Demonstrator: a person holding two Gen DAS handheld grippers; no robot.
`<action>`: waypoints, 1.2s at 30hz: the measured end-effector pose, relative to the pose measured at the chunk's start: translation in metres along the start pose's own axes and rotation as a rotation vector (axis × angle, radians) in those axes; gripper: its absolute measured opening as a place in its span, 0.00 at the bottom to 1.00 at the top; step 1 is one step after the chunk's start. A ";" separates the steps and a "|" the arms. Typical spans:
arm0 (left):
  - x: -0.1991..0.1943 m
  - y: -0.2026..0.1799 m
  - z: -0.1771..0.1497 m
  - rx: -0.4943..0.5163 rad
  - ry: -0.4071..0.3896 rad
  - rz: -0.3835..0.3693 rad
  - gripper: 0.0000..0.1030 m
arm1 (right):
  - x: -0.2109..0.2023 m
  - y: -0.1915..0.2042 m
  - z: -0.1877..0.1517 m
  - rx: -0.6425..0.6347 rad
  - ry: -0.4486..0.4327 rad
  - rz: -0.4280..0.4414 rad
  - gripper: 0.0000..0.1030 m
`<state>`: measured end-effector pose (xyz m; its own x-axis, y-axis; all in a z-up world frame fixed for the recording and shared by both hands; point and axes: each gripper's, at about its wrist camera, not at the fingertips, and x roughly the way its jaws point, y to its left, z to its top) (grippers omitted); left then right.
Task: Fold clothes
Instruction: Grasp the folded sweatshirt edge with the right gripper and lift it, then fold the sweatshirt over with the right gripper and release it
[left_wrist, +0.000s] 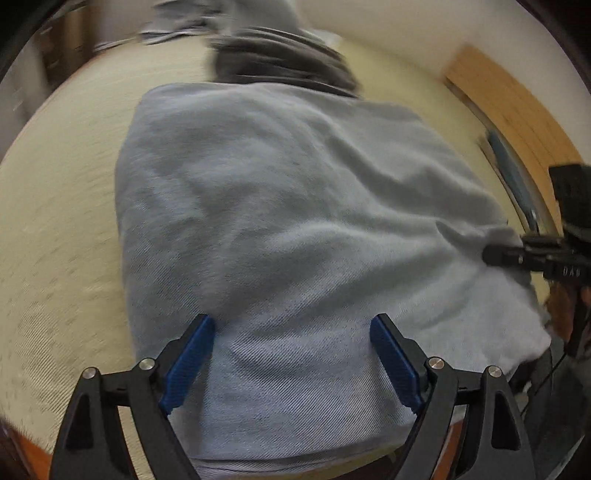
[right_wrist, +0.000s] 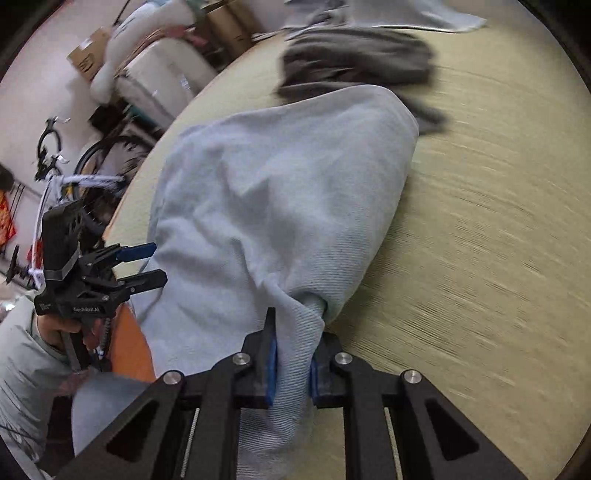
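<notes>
Pale blue cloth, a soft garment (left_wrist: 288, 206), lies spread across the cream bed cover (left_wrist: 62, 229), its near end hanging over the bed's near edge. The left gripper (left_wrist: 291, 354) hovers above that near end with its blue pads well apart and nothing pinched between them. Its own view shows the garment's full breadth and, past the right edge, a strip of wooden floor (left_wrist: 513, 110). Only the right wrist view shows the grip: the right gripper (right_wrist: 293, 363) is clamped on a bunched fold of the garment (right_wrist: 280, 192), which rises in a tented ridge from the pads toward the middle of the bed. That view also shows a hand (right_wrist: 61, 334) holding the left gripper (right_wrist: 149, 264) at the left edge, and a bicycle (right_wrist: 70, 181) and cardboard boxes (right_wrist: 86, 55) beyond that edge. A dark grey garment (right_wrist: 354, 55) lies just behind the blue one, toward the far edge. To the right the bed cover (right_wrist: 480, 221) is bare out to its rim.
</notes>
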<state>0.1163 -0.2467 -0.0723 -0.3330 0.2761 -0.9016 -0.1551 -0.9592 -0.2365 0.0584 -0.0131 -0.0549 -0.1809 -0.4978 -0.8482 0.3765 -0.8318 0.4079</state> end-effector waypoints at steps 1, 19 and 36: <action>0.006 -0.014 0.006 0.025 0.016 -0.005 0.86 | -0.010 -0.014 -0.005 0.016 -0.005 -0.012 0.12; 0.078 -0.209 0.085 0.165 0.142 0.127 0.88 | -0.124 -0.176 -0.074 0.225 -0.118 -0.072 0.14; 0.021 -0.368 0.034 0.346 -0.100 0.086 0.88 | -0.187 -0.214 -0.095 0.276 -0.275 -0.050 0.67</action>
<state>0.1347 0.1137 0.0080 -0.4447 0.2167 -0.8691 -0.4222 -0.9065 -0.0100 0.0977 0.2816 -0.0153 -0.4437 -0.4708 -0.7625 0.1094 -0.8730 0.4754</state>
